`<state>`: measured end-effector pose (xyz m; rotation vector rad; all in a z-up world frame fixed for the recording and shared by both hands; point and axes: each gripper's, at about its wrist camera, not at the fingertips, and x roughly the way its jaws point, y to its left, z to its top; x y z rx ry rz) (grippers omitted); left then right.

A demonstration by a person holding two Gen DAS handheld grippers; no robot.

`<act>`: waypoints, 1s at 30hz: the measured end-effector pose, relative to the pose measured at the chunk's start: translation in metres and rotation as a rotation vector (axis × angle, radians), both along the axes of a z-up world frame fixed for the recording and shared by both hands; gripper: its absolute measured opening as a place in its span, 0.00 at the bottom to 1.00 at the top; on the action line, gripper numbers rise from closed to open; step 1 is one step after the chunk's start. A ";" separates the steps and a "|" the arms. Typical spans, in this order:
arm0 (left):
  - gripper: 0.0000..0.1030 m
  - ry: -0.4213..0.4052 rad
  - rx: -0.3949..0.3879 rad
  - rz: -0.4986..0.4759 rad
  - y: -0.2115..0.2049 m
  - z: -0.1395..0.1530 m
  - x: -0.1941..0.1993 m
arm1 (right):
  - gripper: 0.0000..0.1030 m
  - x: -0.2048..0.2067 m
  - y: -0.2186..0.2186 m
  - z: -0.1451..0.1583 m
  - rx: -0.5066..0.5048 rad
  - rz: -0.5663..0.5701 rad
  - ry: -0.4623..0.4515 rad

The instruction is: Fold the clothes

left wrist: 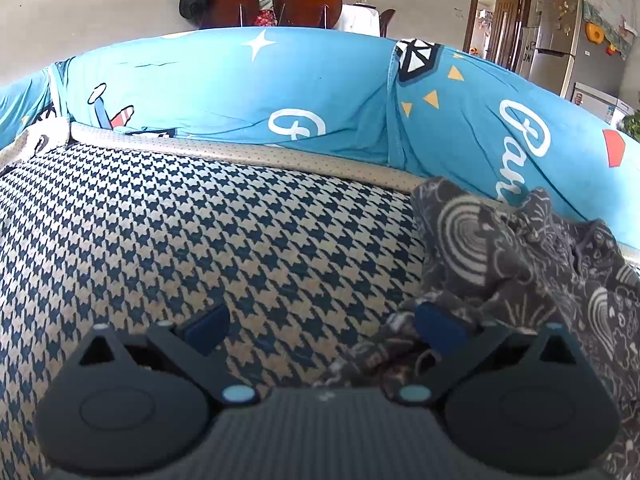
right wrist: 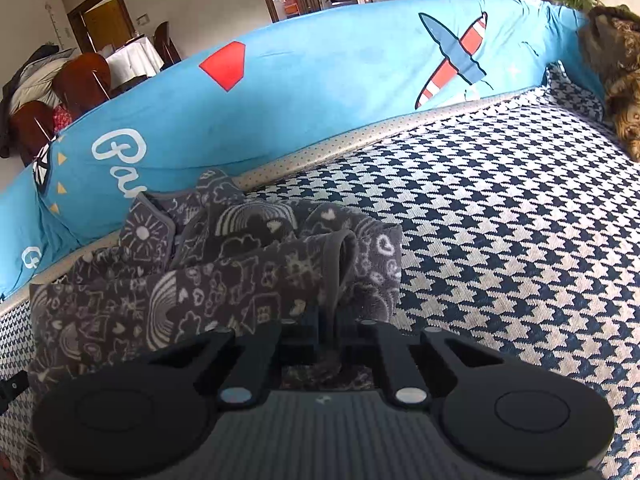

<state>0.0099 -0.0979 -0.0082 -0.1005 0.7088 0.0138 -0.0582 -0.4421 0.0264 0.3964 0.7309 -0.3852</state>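
A living room with wooden chairs (left wrist: pixel 276 4), a doorway and a fridge lies behind a sofa whose back is draped in a bright blue printed cover (left wrist: pixel 248 80), and whose seat carries a navy-and-cream houndstooth throw (left wrist: pixel 192 248). On that seat, close against the sofa back, sits the dark grey garment (right wrist: pixel 224 276) with its pale doodle print of hearts and rainbows, bunched in soft ridges and not yet flat. The right claw (right wrist: pixel 326 332) is pressed together on a banded edge of the garment, the cloth running between its fingers and out of sight under the body of the tool. The left claw (left wrist: pixel 320 326) stands spread, one blue pad over bare houndstooth and the other touching the rumpled near edge of the garment, gripping nothing. Whether this is an opening-out or a fold being closed, the pictures do not settle; the cloth is heaped either way. To handle it well, the pinch on the right should hold a single layer at the hem, not a wad, since the fleece looks thick and would drag hidden folds along. The left claw would do best to close on a matching edge well apart from the right, so the cloth hangs taut between the two. Movement should be slow and low; the knitted throw may cling to the fleece.
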 end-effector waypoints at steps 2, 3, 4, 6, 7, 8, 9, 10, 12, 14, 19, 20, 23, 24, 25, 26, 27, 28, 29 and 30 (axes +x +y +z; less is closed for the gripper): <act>1.00 0.005 0.007 0.004 -0.001 -0.001 0.001 | 0.07 -0.007 0.003 0.010 -0.005 -0.012 -0.012; 1.00 0.005 0.007 0.009 0.000 -0.001 0.001 | 0.07 -0.010 0.005 0.014 -0.007 -0.019 -0.017; 1.00 0.004 0.008 0.014 0.001 -0.001 0.001 | 0.07 -0.014 0.006 0.019 -0.010 -0.025 -0.023; 1.00 0.005 0.011 0.025 0.002 -0.001 0.002 | 0.07 -0.021 0.009 0.028 -0.015 -0.037 -0.034; 1.00 0.006 0.013 0.034 0.003 -0.001 0.002 | 0.07 -0.025 0.012 0.032 -0.022 -0.046 -0.033; 1.00 0.009 0.017 0.044 0.004 -0.001 0.002 | 0.07 -0.028 0.013 0.033 -0.029 -0.056 -0.022; 1.00 0.013 0.017 0.051 0.005 -0.002 0.003 | 0.07 -0.032 0.015 0.033 -0.036 -0.065 -0.010; 1.00 0.018 0.014 0.055 0.006 -0.002 0.004 | 0.08 -0.035 0.016 0.034 -0.042 -0.074 0.001; 1.00 0.023 0.009 0.064 0.008 -0.003 0.005 | 0.08 -0.031 0.022 0.033 -0.024 -0.046 -0.018; 1.00 0.025 0.006 0.073 0.009 -0.003 0.005 | 0.10 -0.028 0.027 0.033 -0.007 -0.017 -0.037; 1.00 0.020 -0.011 0.058 0.009 0.000 0.006 | 0.15 -0.018 0.041 0.032 0.038 0.055 -0.085; 1.00 0.022 -0.013 0.054 0.009 0.000 0.007 | 0.15 -0.016 0.043 0.032 0.047 0.070 -0.094; 1.00 0.028 -0.024 0.038 0.007 0.000 0.006 | 0.15 -0.010 0.051 0.031 0.074 0.113 -0.123; 1.00 0.029 -0.029 0.029 0.007 0.000 0.006 | 0.15 -0.008 0.054 0.031 0.083 0.127 -0.132; 1.00 0.029 -0.031 0.021 0.006 0.000 0.006 | 0.15 -0.007 0.057 0.030 0.092 0.141 -0.142; 1.00 0.027 -0.028 0.013 0.005 0.000 0.006 | 0.15 -0.005 0.060 0.030 0.100 0.156 -0.151; 1.00 0.026 -0.026 0.006 0.005 0.000 0.006 | 0.15 0.000 0.066 0.028 0.103 0.187 -0.155; 1.00 0.031 -0.028 0.002 0.004 0.000 0.006 | 0.15 0.004 0.073 0.026 0.105 0.218 -0.159; 1.00 0.035 -0.030 -0.001 0.004 0.000 0.007 | 0.15 0.009 0.079 0.024 0.106 0.243 -0.161; 1.00 0.041 -0.032 -0.006 0.003 -0.001 0.007 | 0.15 0.014 0.085 0.023 0.111 0.271 -0.164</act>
